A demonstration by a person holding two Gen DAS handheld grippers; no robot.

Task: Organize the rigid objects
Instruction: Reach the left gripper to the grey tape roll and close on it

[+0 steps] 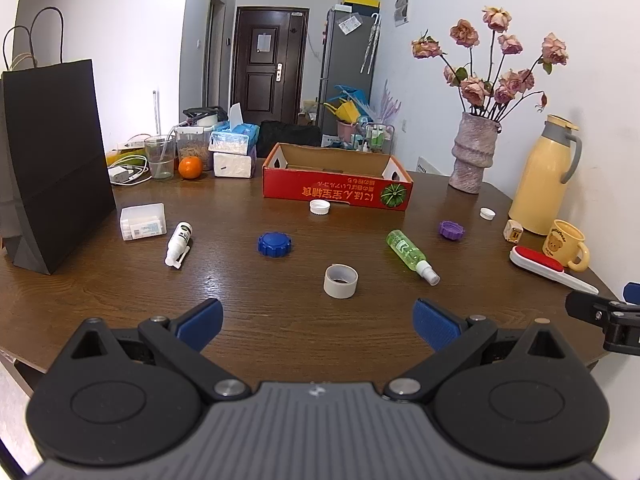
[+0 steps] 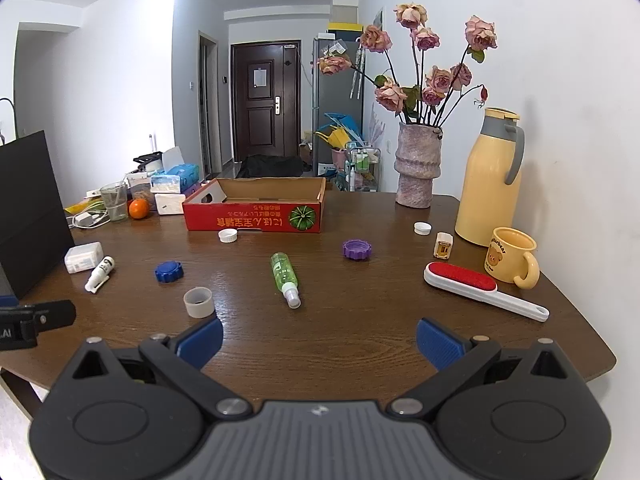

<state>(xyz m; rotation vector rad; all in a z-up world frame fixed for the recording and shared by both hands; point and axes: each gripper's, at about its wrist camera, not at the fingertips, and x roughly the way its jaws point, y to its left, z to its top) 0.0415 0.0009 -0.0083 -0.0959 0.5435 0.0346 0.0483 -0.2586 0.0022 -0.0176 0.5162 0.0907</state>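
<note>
Lying ahead of right gripper (image 2: 319, 338), green spray bottle (image 2: 285, 279), nozzle toward fingers; both grippers released, left gripper (image 1: 316, 322) farther.

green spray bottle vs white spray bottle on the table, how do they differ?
The green spray bottle is clear green, the white spray bottle opaque white with a dark label. The green one lies mid-table, nozzle toward the cameras; the white one lies at the left near the black paper bag. The green one looks longer. Both lie on their sides, ungrasped.
</note>
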